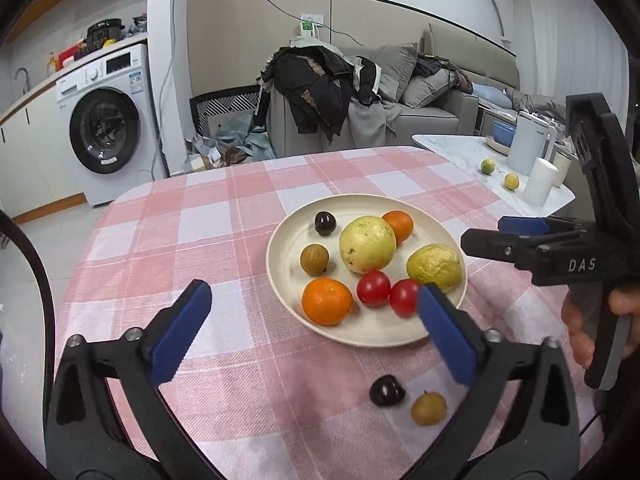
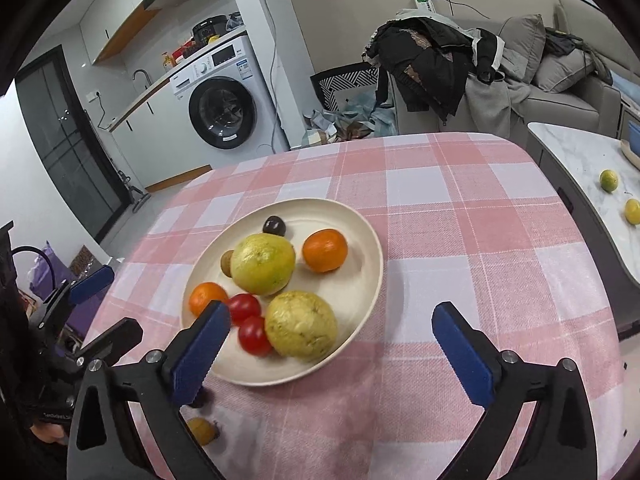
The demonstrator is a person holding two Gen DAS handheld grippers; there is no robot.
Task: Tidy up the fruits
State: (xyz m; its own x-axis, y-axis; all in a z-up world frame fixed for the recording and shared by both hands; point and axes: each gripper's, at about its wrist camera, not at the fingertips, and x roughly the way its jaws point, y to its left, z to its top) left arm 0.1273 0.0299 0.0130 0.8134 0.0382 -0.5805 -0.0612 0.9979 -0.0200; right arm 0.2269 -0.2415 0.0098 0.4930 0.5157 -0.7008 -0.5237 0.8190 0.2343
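Observation:
A cream plate (image 1: 280, 264) on the pink checked cloth holds a big yellow guava (image 1: 367, 244), a wrinkled yellow fruit (image 1: 434, 267), two oranges (image 1: 326, 300), two red tomatoes (image 1: 373, 288), a dark cherry (image 1: 325, 223) and a brown longan (image 1: 315, 259). Loose on the cloth, nearer me, lie another cherry (image 1: 386, 390) and longan (image 1: 429, 409). My left gripper (image 1: 313, 290) hangs open over the plate's near edge, holding nothing. My right gripper (image 2: 330, 310) is open and empty at the near right of the plate (image 2: 372, 280); the loose longan (image 2: 202, 430) sits beneath its left finger.
A white marble side table (image 1: 452, 152) to the right carries two small yellow-green fruits (image 1: 488, 167), a white kettle (image 1: 528, 148) and a cup. Beyond the table's rounded far edge stand a washing machine (image 1: 108, 128) and a sofa piled with clothes (image 1: 320, 84).

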